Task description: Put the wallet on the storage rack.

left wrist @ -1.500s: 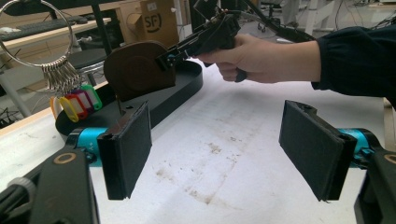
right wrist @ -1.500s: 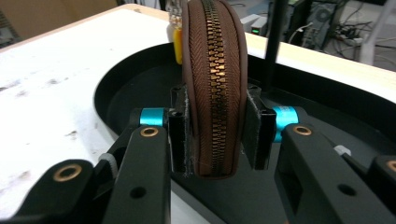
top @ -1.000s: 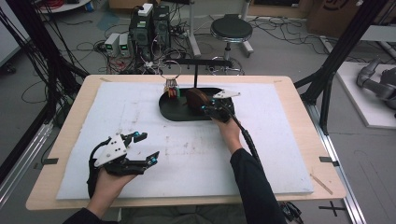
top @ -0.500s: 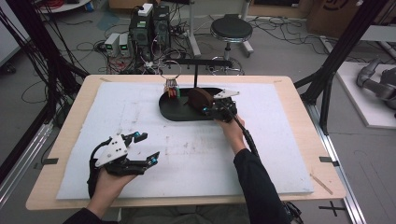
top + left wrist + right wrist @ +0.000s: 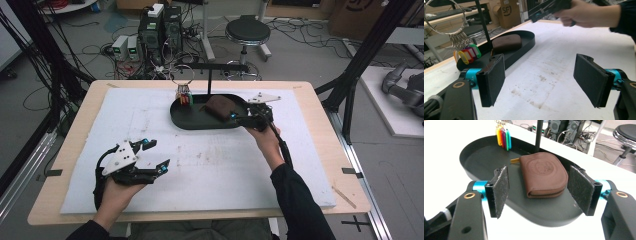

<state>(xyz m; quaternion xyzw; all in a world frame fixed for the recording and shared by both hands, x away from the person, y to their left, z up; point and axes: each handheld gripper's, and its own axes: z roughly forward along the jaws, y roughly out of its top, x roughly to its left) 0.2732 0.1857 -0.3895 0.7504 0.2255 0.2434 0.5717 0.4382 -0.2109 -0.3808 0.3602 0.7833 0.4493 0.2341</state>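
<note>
Right gripper view is taken up mostly by a brown zipped leather pouch [image 5: 544, 173], which lies flat in the black oval tray [image 5: 486, 155], toward the end of the tray nearest this gripper and in front of the upright black post [image 5: 539, 133]. The right gripper [image 5: 537, 188] is seen with its jaws set wide, one pad on either side of the pouch but drawn back from it, so nothing is gripped; the jaws have just been opening, and the pouch appears to have been set down and let go. A small brass-coloured piece [image 5: 514, 160] juts out from under the pouch's far edge; it may be a key or a zip pull, though the view is too soft for that to be settled. Coloured key tags [image 5: 503, 136] hang at the tray's far rim.

From the high view, the left gripper [image 5: 152, 155] is held low over the white mat [image 5: 210, 175], well apart from the tray, its jaws spread and empty.

Trouble could still arise as the right gripper is drawn away: a pad might catch the pouch's zipped edge and drag it toward the rim, since the felt surface would cling to leather. The post could also be clipped by a careless sideways sweep, by which the tray would be shifted and the hanging ring [image 5: 183, 75] set swinging.
</note>
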